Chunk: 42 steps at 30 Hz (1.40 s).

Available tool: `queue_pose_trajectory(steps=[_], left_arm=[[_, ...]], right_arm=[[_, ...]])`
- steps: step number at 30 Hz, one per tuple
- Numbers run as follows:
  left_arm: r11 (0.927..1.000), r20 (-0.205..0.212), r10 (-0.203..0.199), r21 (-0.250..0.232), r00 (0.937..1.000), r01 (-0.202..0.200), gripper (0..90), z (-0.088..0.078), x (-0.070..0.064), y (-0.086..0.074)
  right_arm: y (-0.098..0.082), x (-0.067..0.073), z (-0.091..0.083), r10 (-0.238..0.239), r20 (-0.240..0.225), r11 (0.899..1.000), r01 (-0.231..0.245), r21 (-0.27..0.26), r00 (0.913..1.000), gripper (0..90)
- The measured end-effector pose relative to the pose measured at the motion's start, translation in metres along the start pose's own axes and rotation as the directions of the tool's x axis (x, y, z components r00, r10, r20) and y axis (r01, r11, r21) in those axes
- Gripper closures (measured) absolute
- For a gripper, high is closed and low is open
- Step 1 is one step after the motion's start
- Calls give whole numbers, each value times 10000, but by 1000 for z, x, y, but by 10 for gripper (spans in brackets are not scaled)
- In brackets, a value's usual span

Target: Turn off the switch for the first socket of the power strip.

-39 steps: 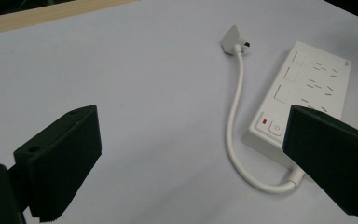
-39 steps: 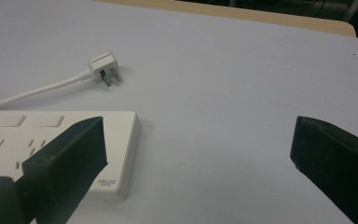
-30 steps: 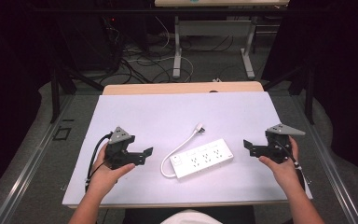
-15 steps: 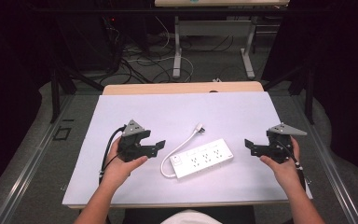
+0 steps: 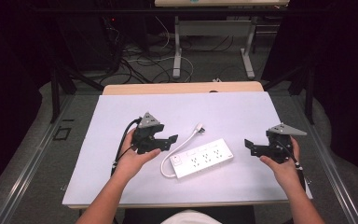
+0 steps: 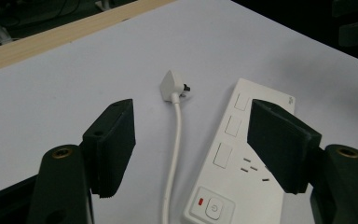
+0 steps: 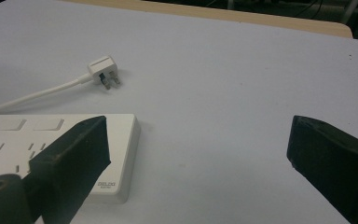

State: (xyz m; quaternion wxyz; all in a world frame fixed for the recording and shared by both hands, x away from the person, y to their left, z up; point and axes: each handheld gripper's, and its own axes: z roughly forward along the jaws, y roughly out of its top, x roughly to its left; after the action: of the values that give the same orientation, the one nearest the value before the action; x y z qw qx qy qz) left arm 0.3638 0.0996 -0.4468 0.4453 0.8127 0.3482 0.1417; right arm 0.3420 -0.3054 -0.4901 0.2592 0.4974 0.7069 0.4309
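Note:
A white power strip (image 5: 203,158) lies flat on the white table top (image 5: 121,112), its cable (image 5: 179,148) curving back to a white plug (image 5: 198,127). My left gripper (image 5: 171,139) hovers just left of the strip and points right at it. Its jaws have just been closing but still stand apart with nothing gripped. In the left gripper view the cable (image 6: 175,140), the plug (image 6: 171,86) and the strip's switch end (image 6: 214,205) lie on the table beyond the left gripper (image 6: 196,144). My right gripper (image 5: 249,145) is open, right of the strip. The right gripper (image 7: 200,149) looks past the strip's end (image 7: 116,140) at the plug (image 7: 101,69).
A wooden table edge (image 5: 182,87) runs along the back of the white surface. Beyond it are desk legs (image 5: 177,51) and loose cables on the floor. Metal rails (image 5: 32,158) run along both sides of the table.
My left hand has moved right across the table, close to the power strip's cable end, and its jaws have narrowed. The right hand and the strip have stayed put.

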Motion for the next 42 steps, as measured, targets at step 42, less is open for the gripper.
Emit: queue_pose_trajectory(steps=[42], left_arm=[[9796, 766, 395, 1937, 9963, -538, 504, 77, -45, 18]], right_arm=[[-1, 0, 0, 29, 12, 9999, -29, 107, 10000, 61]])
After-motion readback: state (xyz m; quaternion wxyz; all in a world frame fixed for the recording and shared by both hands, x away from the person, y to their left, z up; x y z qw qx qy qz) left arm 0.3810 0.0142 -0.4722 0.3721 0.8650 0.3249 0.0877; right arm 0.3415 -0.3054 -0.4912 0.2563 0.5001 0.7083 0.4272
